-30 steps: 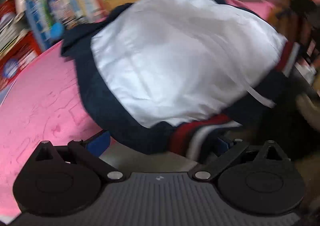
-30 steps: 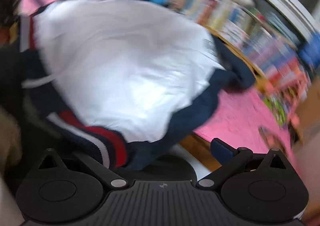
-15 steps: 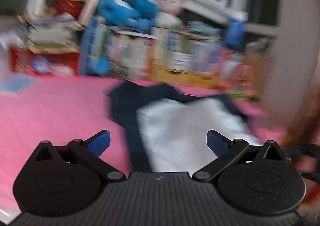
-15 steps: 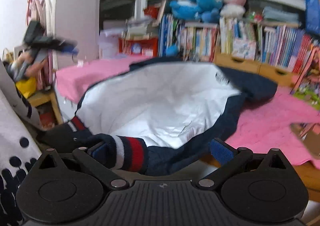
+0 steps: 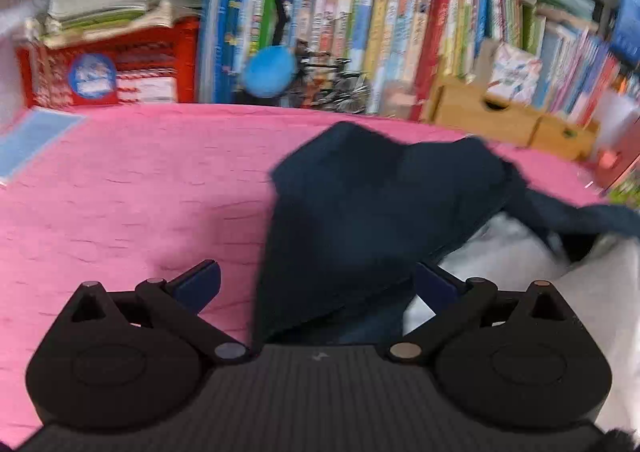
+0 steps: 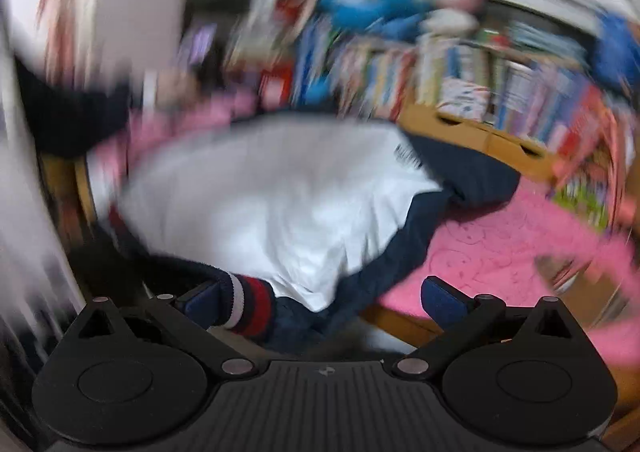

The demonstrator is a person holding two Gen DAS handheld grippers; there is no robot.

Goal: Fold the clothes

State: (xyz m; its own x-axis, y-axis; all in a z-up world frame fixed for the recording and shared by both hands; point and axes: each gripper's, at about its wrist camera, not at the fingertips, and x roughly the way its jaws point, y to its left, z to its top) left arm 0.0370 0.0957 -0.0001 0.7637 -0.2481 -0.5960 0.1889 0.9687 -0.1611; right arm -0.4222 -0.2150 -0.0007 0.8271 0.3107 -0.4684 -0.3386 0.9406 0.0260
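Jacket lying lining-up on the pink worktop

Both grippers are hovering with jaws open: left gripper (image 5: 316, 280) facing the navy jacket (image 5: 372, 220) just ahead; right gripper (image 6: 320, 298) nearest its striped cuff (image 6: 250, 302).

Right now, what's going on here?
A person with two handheld grippers is folding a navy jacket with white lining on a pink-covered table. The left gripper has open jaws over a navy flap. The right gripper is also open, with the striped cuff lying against one pad.
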